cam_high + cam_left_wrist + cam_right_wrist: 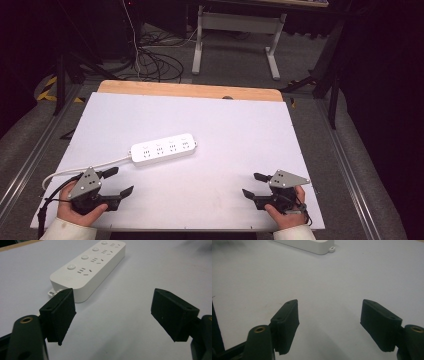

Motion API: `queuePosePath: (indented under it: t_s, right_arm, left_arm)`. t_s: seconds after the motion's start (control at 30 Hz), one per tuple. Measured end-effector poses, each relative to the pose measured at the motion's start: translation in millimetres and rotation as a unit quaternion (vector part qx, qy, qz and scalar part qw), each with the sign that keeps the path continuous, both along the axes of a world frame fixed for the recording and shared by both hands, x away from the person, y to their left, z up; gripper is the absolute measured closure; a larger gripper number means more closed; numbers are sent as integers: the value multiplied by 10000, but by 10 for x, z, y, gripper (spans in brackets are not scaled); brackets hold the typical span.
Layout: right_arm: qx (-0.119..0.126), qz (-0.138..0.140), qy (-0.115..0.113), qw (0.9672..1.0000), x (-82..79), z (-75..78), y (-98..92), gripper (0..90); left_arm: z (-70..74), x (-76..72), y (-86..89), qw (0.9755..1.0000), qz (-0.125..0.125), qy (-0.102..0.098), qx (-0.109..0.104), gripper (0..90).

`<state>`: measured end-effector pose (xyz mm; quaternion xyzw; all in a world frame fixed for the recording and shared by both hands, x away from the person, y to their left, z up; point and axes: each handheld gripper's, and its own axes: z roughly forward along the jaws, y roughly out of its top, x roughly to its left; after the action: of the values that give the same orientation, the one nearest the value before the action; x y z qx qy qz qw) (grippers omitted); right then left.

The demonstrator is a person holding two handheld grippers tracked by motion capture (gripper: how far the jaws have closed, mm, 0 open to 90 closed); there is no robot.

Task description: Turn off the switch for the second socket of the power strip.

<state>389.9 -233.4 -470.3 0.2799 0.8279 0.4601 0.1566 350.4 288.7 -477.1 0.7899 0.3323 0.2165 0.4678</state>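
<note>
1. One white power strip [164,148] with four socket groups lies left of the middle of the white table [240,125].
2. Left gripper [116,181] and right gripper [252,184] sit near the front edge, jaws spread, holding nothing.
3. Bare tabletop lies between them.

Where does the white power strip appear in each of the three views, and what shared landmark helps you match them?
High view: the power strip lies left of centre on the white table.
Left gripper view: upper middle, beyond the left claw, running up and to the right.
Right gripper view: its end at the top edge, left of centre.
Shared landmark: the white table.
</note>
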Motion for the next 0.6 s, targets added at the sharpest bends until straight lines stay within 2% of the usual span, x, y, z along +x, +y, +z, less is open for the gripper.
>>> queuePosePath:
  t_s: [0.3,0.5,0.6]
  right_arm:
    - [-21,-12,1,10000,-2,0,-1,314]
    - [-25,14,12,10000,6,-3,3,315]
    - [-14,9,6,10000,0,0,1,314]
  left_arm:
    - [17,-3,9,10000,8,25,-37,201]
    - [44,-15,4,9999,27,-56,145,210]
    - [58,-20,4,9999,-7,-35,104,214]
